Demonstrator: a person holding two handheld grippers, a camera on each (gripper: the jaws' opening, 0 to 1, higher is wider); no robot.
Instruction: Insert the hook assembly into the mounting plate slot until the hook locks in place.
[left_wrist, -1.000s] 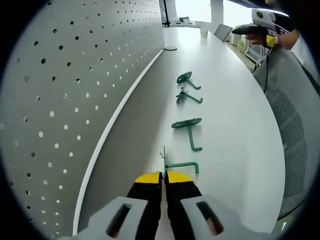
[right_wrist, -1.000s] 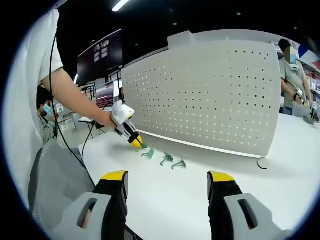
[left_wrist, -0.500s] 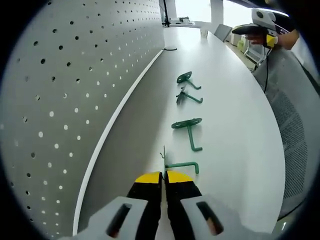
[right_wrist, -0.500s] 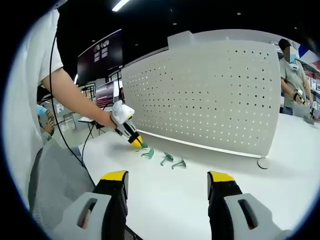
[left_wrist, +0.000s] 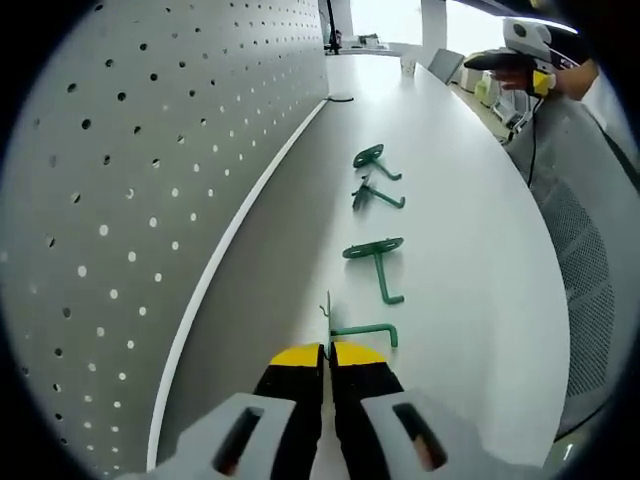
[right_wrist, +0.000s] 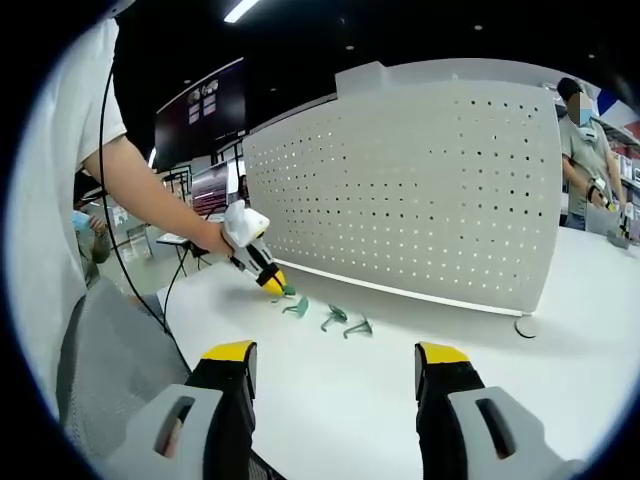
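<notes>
Pegboard (left_wrist: 120, 180) upper left; spare hooks (left_wrist: 375, 262) mid-frame. Left gripper (left_wrist: 327, 352) clamped on hook (left_wrist: 362, 331), shank pointing right. Right gripper (right_wrist: 335, 352) jaws apart.

The hooks (left_wrist: 376, 262) are dark green against a plain white counter (left_wrist: 470, 230). The pegboard (left_wrist: 150, 150) is pale grey, dotted with an even grid of small holes, dark or light by the angle. The left gripper (left_wrist: 327, 352) has black jaws with yellow tips on a grey body; the right gripper (right_wrist: 335, 352) looks the same.
</notes>
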